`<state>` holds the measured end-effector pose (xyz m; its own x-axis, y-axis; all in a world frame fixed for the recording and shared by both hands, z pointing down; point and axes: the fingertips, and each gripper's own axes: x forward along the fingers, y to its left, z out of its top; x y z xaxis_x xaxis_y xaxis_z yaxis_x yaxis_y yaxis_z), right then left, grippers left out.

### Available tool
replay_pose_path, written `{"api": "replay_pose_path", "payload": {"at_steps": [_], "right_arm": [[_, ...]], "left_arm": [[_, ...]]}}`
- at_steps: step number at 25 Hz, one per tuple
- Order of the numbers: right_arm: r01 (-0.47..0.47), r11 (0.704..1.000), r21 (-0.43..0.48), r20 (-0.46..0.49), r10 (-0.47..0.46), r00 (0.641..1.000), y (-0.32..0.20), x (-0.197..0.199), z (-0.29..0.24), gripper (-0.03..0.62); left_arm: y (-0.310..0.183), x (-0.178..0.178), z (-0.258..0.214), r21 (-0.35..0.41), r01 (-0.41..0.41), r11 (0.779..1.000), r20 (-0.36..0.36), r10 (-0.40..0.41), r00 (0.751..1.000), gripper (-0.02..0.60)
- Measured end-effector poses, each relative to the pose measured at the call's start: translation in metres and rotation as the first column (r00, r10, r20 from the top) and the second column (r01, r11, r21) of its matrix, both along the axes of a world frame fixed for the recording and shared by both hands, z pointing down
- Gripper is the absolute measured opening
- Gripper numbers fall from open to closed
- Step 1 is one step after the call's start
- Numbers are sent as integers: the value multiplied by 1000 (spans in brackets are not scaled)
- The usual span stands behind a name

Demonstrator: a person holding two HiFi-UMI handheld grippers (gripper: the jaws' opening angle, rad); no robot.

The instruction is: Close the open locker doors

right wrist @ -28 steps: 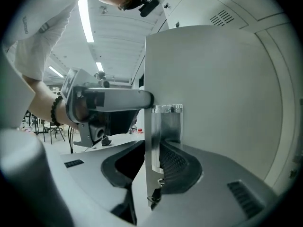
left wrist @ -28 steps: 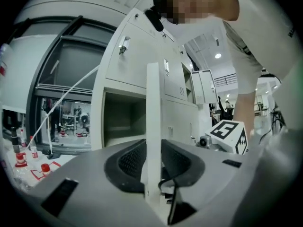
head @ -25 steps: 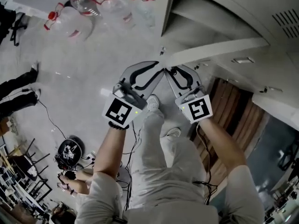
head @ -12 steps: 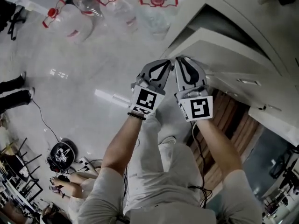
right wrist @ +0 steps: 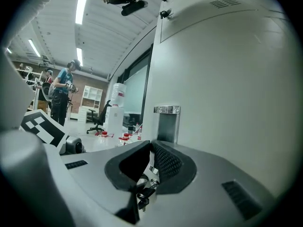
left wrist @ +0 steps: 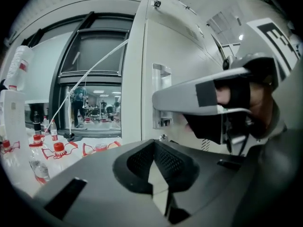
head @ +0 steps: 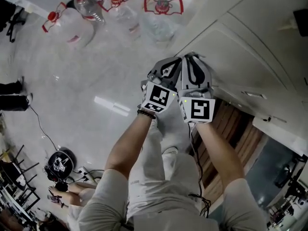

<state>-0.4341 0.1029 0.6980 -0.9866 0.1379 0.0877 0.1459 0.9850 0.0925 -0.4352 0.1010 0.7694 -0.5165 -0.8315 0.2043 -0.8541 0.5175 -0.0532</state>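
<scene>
Water bottles [head: 84,6] cropped (top edge); lockers [head: 250,42] cropped right.

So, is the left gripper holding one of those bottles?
No, the left gripper has its jaws together with nothing between them; the bottles stand apart from it.

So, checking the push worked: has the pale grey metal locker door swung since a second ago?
Yes. The pale grey metal locker door has swung shut against the fixed cabinet front; the dark opening above it no longer shows.
</scene>
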Motion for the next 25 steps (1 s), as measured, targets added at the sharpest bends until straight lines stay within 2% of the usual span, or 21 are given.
{"api": "replay_pose_path", "payload": {"at_steps": [7, 11, 14, 15, 19, 22, 25], "right_arm": [[-40, 999, 33, -26, 40, 999, -6, -9, 5, 37], [-51, 998, 48, -37, 53, 998, -7, -9, 5, 37], [-86, 996, 27, -65, 88, 994, -11, -3, 7, 37], [-100, 995, 13, -84, 101, 991, -13, 4, 10, 9], [-100, 995, 20, -124, 102, 987, -18, 53, 7, 11], [-127, 991, -37, -148, 120, 982, -32, 101, -17, 11], [-176, 981, -86, -159, 161, 974, -59, 150, -63, 11]], "left_arm": [[-7, -11, 0, 48, -26, 999, -32, 27, 999, 3], [-8, -11, -1, 55, -39, 998, -15, 40, 999, 3], [-6, -11, 0, 29, -32, 999, 6, 32, 999, 3], [-6, -10, 1, 15, -29, 999, 11, 29, 1000, 3], [-5, -11, -1, -38, -27, 999, 15, 28, 1000, 3], [10, -6, -11, -76, -22, 997, 14, 24, 1000, 3], [22, 15, -46, -93, -41, 995, 5, 41, 999, 3]]}}
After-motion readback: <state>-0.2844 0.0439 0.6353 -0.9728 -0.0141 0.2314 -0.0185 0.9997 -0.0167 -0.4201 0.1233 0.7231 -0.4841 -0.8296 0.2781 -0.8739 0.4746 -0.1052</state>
